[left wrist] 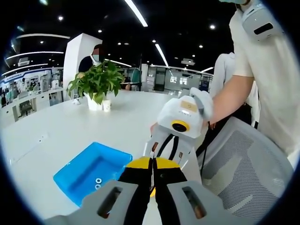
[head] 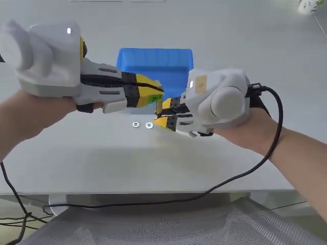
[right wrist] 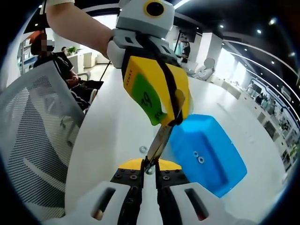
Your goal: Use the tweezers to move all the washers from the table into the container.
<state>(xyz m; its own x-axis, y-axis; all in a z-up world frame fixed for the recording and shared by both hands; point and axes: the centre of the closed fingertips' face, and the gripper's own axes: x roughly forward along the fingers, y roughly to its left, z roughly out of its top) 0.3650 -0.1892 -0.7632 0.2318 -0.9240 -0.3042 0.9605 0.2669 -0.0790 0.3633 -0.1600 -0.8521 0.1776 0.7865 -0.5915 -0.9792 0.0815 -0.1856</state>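
On the white table (head: 230,30) two washers (head: 135,124) lie just before the blue container (head: 155,64); my left gripper (right wrist: 176,117) and right gripper (right wrist: 149,171) are both closed tight on the tweezers (right wrist: 161,136), so I'd settle one firm grip first.

White table (head: 153,163), grey mesh chair (left wrist: 243,159), potted plant (left wrist: 96,84), ceiling strip lights (left wrist: 136,11).

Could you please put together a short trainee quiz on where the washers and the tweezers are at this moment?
1. How many washers lie on the table?
2. True or false: the blue container is empty.
3. What runs from the left gripper to the right gripper? A) tweezers B) a pen C) a screwdriver

Key: 1 two; 2 false; 3 A.
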